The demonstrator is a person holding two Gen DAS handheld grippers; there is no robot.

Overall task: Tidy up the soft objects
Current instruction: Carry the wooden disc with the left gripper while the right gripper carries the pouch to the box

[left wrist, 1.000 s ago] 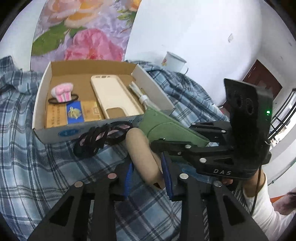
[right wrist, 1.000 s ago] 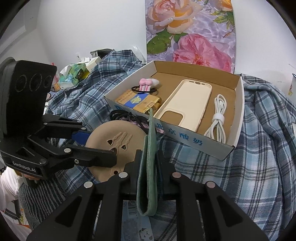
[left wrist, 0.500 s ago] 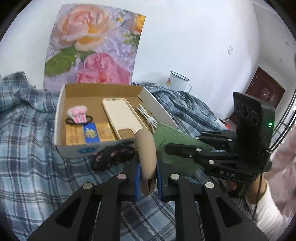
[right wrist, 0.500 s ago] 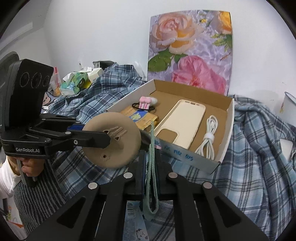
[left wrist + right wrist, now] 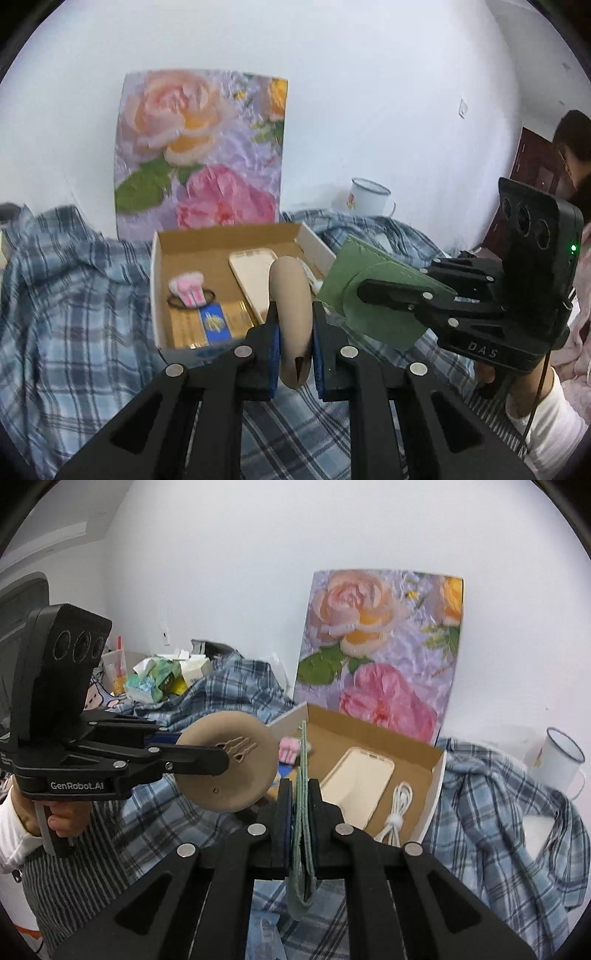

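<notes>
Left hand-held gripper (image 5: 294, 347) clamped on tan round pad (image 5: 291, 314), edge-on between blue pads; right hand-held gripper (image 5: 300, 821) clamped on folded green cloth (image 5: 303, 812), loop hanging below fingers. Since a second ago: both raised off plaid cloth (image 5: 66, 332), pad and green cloth now in air near front of cardboard box (image 5: 221, 242); black tangle before box no longer visible. Both point slightly downward, side by side. Box holds pink hair tie (image 5: 186, 291), phone case (image 5: 360, 784), white cable (image 5: 397, 808). Far: rose poster (image 5: 201, 147), mug (image 5: 365, 197).
</notes>
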